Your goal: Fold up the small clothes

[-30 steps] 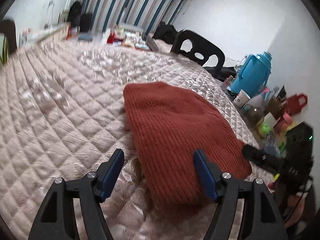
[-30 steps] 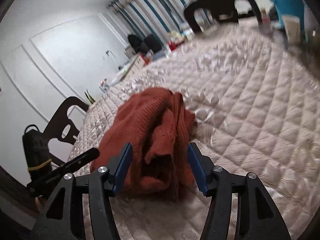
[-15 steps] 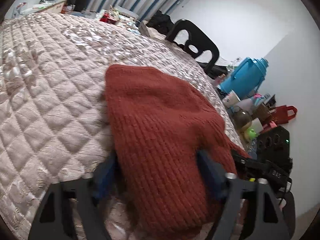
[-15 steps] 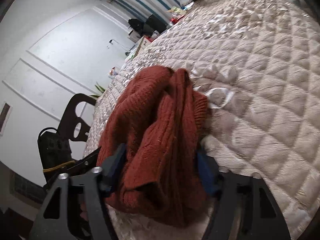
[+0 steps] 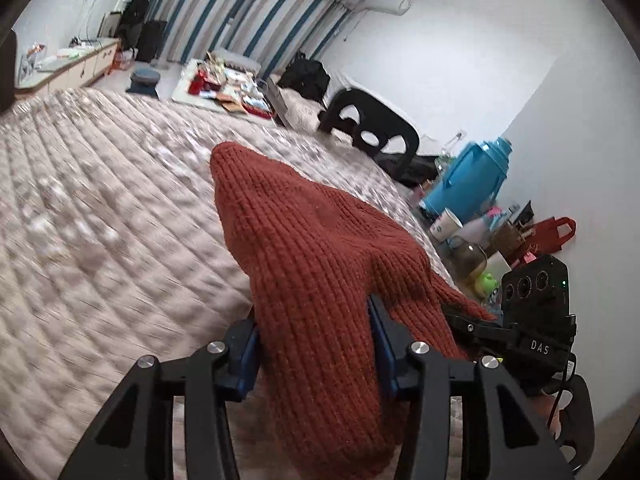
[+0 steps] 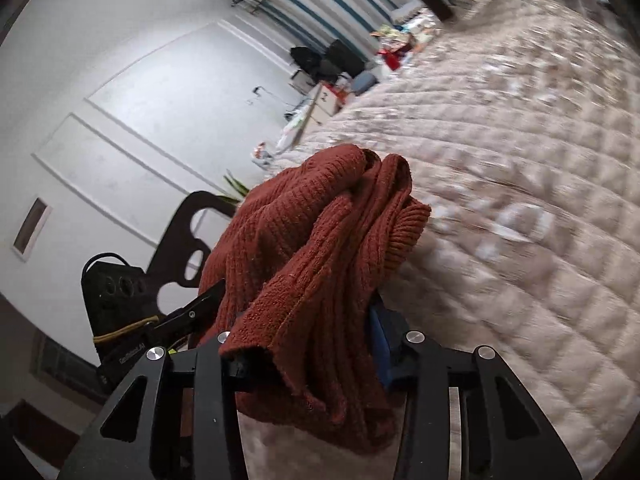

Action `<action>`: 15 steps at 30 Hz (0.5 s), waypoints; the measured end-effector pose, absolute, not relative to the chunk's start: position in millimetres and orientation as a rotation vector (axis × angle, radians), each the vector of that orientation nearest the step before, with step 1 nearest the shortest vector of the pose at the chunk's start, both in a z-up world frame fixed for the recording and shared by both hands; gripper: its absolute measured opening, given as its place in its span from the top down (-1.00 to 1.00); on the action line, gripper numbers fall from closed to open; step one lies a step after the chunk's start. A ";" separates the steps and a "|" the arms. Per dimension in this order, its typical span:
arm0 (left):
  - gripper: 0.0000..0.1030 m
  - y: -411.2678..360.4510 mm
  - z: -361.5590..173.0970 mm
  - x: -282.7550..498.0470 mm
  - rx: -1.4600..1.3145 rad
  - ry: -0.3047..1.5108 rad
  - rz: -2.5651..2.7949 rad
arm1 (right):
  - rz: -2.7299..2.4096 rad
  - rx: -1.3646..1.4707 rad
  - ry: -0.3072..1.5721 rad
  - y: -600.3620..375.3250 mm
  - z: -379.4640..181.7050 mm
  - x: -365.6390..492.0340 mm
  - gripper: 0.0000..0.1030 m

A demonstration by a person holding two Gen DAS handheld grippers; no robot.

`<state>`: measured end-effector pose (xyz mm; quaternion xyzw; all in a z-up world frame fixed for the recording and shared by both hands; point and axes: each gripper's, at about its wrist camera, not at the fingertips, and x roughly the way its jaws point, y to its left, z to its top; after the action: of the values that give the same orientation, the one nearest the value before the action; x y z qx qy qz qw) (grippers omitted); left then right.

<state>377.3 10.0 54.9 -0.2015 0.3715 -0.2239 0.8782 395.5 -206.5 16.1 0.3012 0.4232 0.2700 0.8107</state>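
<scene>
Both my grippers, left (image 5: 316, 350) and right (image 6: 308, 354), just closed, pinching the sweater (image 5: 316, 264) off the bed (image 5: 100, 240); bunched knit could slip.

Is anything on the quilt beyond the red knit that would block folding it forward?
Nothing visible does. Both tongs, left and right, have just closed on the red knit; the quilt ahead lies bare.
</scene>
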 end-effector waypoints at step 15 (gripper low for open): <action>-0.28 139.4 0.2 408.9 -0.410 0.825 -0.306 | 0.630 0.528 1.008 -78.9 -29.9 446.1 0.01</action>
<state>408.9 139.4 0.2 -0.1969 0.3966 -0.1471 0.8845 446.1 -78.9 -29.9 0.2459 0.4690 0.2934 0.7959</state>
